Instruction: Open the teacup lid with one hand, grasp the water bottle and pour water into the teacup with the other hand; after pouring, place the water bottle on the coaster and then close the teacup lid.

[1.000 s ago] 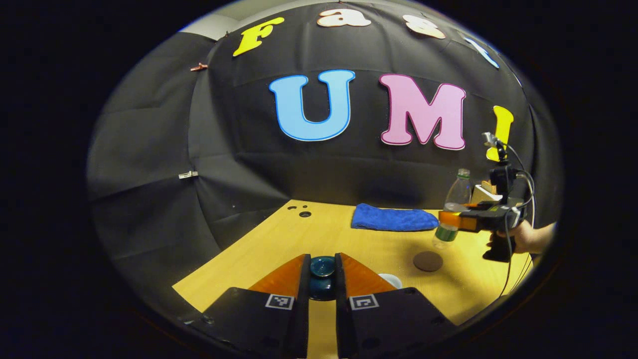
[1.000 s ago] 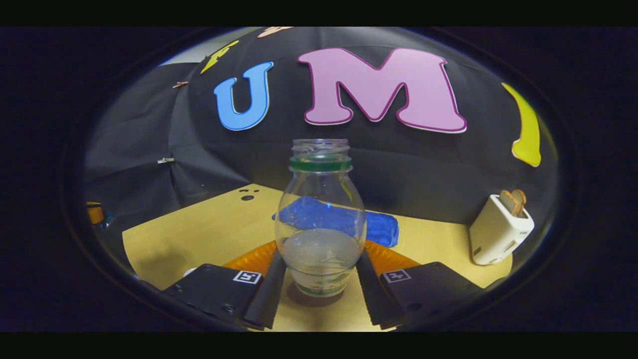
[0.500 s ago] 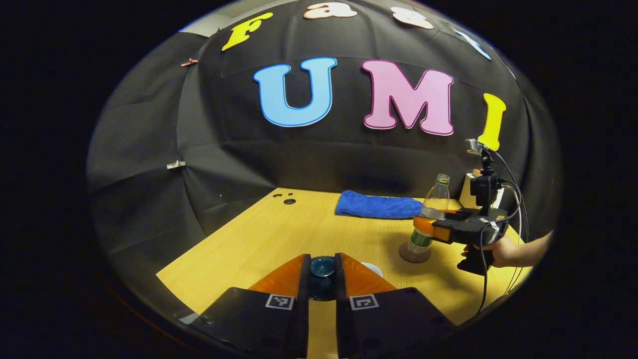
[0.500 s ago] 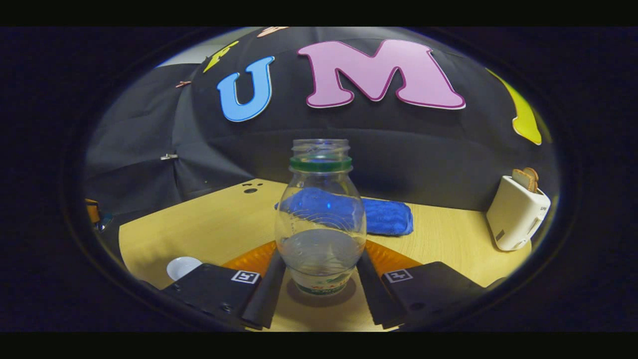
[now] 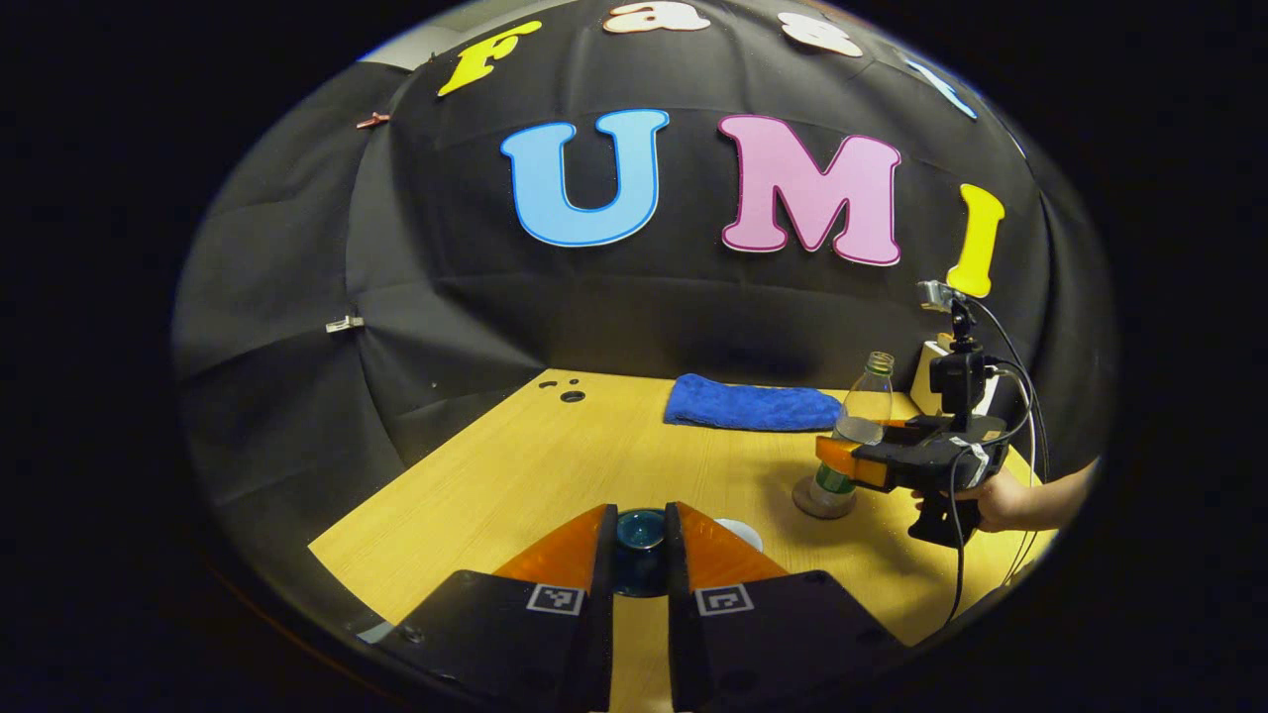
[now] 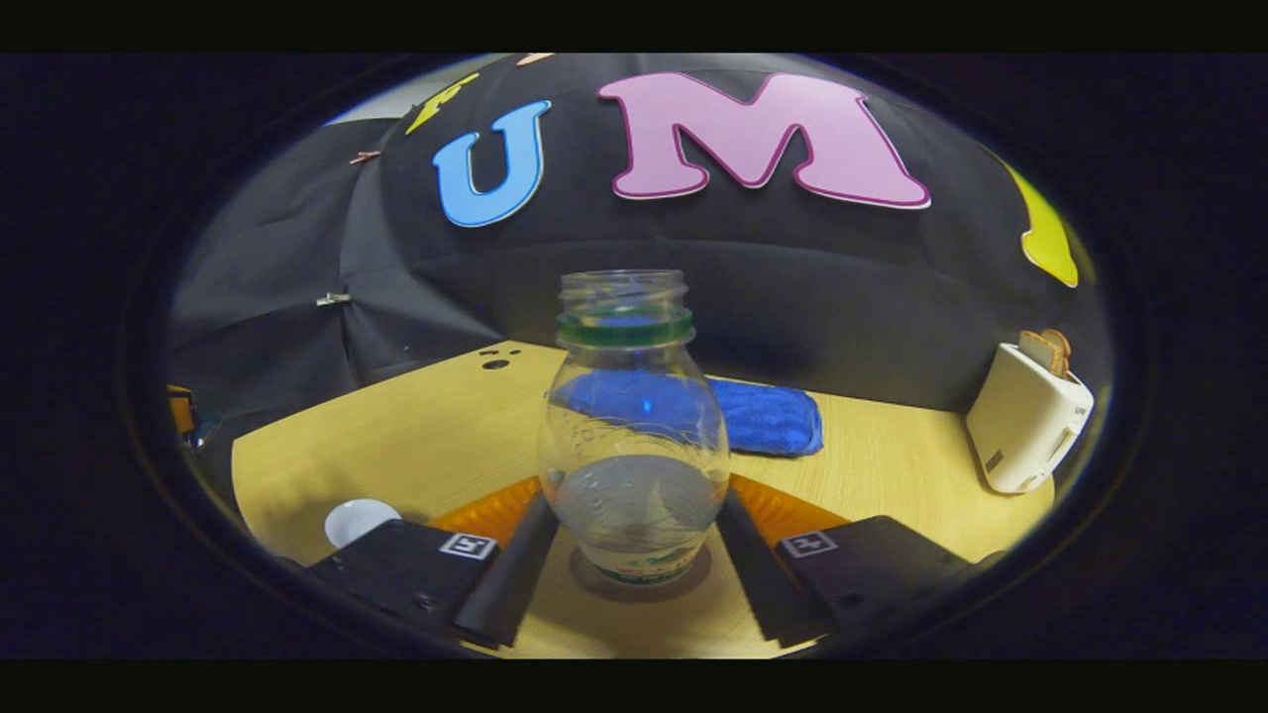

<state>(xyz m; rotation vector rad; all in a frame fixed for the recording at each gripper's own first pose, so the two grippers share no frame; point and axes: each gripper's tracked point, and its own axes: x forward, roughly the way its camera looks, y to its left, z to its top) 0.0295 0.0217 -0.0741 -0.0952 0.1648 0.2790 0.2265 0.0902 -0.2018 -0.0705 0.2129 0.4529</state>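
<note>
Left claw (image 5: 639,555) clenched on the dark blue teacup lid (image 5: 640,528), held above the wooden table (image 5: 555,465). White teacup (image 5: 741,533) just right of it, partly hidden behind a finger. Water bottle (image 6: 632,436) standing upright on the round brown coaster (image 5: 820,502) (cap off, water low in the belly). Right claw (image 6: 634,555) flanking the bottle's lower body; cannot tell whether pressing or just released. Blue towel (image 5: 750,406) near the wall, white toaster (image 6: 1026,416) off to the right.
</note>
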